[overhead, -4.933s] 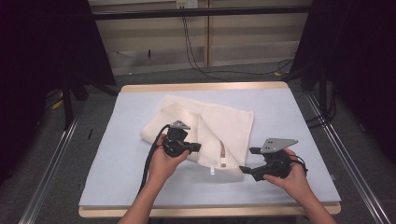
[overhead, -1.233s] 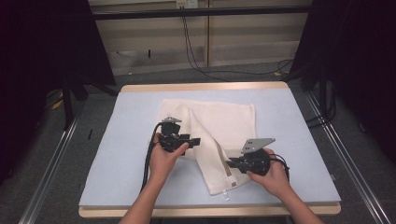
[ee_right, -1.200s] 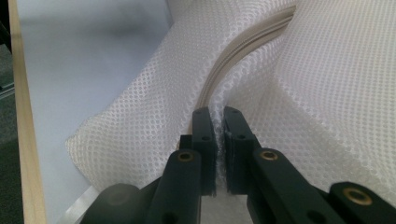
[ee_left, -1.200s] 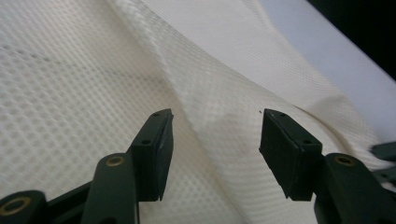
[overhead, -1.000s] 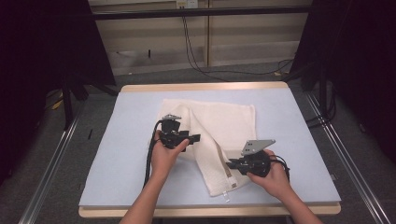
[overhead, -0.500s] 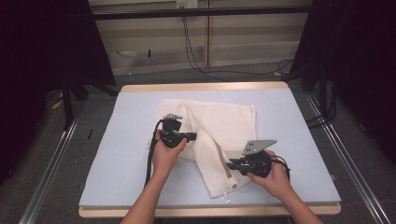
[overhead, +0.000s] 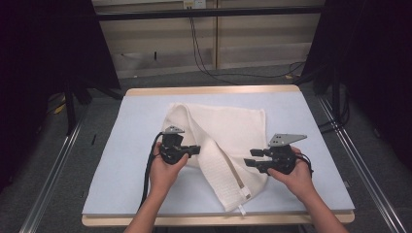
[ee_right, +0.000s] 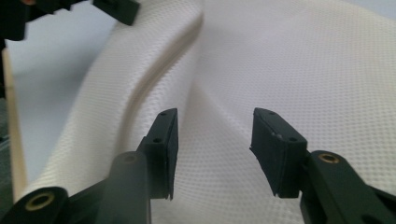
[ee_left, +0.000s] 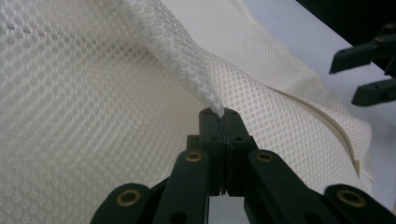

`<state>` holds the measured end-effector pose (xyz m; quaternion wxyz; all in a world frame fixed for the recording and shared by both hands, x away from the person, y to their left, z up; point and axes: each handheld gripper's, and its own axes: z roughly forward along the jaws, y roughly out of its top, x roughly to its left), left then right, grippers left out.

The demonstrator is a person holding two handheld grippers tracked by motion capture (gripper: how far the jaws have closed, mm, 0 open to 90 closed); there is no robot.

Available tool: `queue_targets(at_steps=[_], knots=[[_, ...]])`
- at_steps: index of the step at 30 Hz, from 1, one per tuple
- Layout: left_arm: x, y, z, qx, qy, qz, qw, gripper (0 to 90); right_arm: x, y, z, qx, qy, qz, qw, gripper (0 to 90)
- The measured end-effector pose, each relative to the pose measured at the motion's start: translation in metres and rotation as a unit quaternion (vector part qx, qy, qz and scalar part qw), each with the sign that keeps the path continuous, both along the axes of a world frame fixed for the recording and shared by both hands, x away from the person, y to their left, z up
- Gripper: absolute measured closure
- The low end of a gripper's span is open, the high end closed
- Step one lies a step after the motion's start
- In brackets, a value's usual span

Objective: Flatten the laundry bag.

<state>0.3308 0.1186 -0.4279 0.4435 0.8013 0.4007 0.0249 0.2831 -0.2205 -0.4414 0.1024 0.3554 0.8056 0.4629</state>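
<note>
A cream waffle-weave towel (overhead: 218, 128) lies crumpled on the pale table top (overhead: 121, 160), with a folded strip running toward the front edge. My left gripper (overhead: 196, 150) is at the towel's left side. Its jaws are shut on a raised fold of the fabric (ee_left: 205, 93), pinched at the tips of the left gripper (ee_left: 222, 116). My right gripper (overhead: 248, 159) sits at the towel's right side. Its jaws have just been opening and now stand apart over the towel (ee_right: 303, 70), with nothing gripped between them (ee_right: 212, 135). The towel's hem (ee_right: 154, 74) runs to their left.
The table's wooden front edge (overhead: 218, 221) is close to the towel's lower corner (overhead: 238, 206). Metal rails (overhead: 53, 170) run along both sides of the table on the floor. Cables (overhead: 204, 53) hang at the back wall.
The right gripper has let go of the towel's folded strip, opened, and moved right and slightly away from it. The left gripper has closed on a fold and shifted a little.
</note>
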Motion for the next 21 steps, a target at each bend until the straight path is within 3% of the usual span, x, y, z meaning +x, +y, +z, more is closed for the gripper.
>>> queue_targets(at_steps=[1,5,6,9,14,19,21], knots=[[-0.004,0.001,-0.002,-0.002,0.000,-0.001,1.0000,89.1,0.004,-0.002,-0.003,-0.017,0.001,-0.012,0.9998,49.7],[-0.009,0.003,-0.004,-0.004,0.000,-0.002,1.0000,89.0,0.010,-0.003,-0.011,-0.045,0.000,-0.014,0.9989,47.0],[-0.012,0.004,-0.004,-0.007,0.000,-0.002,1.0000,89.1,0.015,-0.002,-0.017,-0.064,-0.005,-0.013,0.9979,44.6],[-0.014,0.006,-0.004,-0.006,-0.002,-0.006,1.0000,89.0,0.019,0.000,-0.021,-0.075,-0.010,-0.010,0.9971,42.8],[-0.018,0.009,-0.004,-0.005,-0.004,-0.003,1.0000,89.1,0.034,0.008,-0.031,-0.096,0.003,0.008,0.9953,43.4],[-0.019,0.010,-0.004,-0.004,-0.004,-0.005,1.0000,89.0,0.039,0.016,-0.039,-0.104,0.019,0.021,0.9942,51.4],[-0.020,0.009,-0.004,-0.007,-0.003,-0.002,1.0000,89.1,0.042,0.018,-0.040,-0.103,0.022,0.027,0.9941,60.1]])
